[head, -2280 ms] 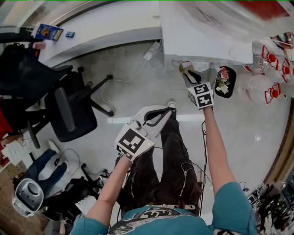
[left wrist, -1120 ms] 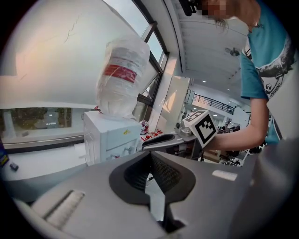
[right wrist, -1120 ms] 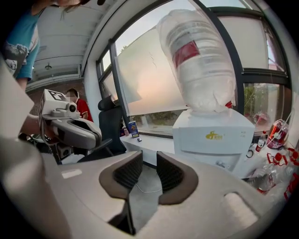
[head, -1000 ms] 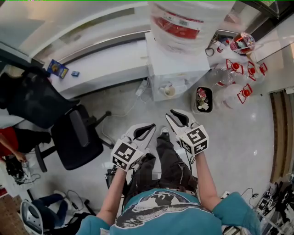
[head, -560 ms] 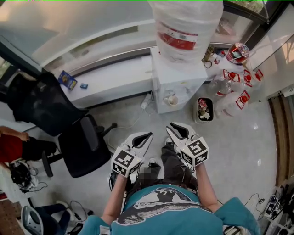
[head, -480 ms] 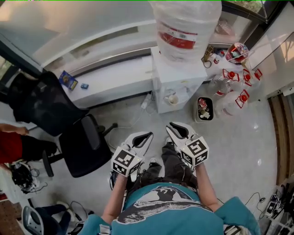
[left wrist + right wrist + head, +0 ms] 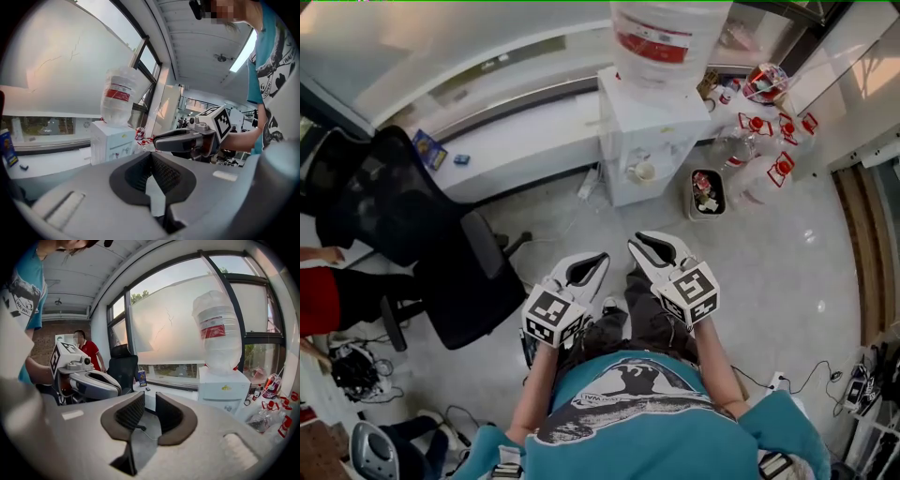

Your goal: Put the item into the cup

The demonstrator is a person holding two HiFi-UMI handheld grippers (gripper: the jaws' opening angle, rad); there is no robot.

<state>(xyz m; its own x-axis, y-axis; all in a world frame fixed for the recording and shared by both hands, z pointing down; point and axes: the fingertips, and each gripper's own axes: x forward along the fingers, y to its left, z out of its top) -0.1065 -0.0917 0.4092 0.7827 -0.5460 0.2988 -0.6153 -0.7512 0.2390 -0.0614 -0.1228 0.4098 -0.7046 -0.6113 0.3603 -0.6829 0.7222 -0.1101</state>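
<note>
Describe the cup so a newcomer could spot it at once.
Find the white water dispenser with the big upturned bottle on top. In its front recess sits the cup, pale and round, unlike the dark rubbish bin on the floor beside it.

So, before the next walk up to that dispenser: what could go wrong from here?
1. The white cable trails over the floor left of the water dispenser; a foot might catch it.
2. The cup sits back in the dispenser's niche, so a dropped item could miss it and land in the open bin beside it.
</note>
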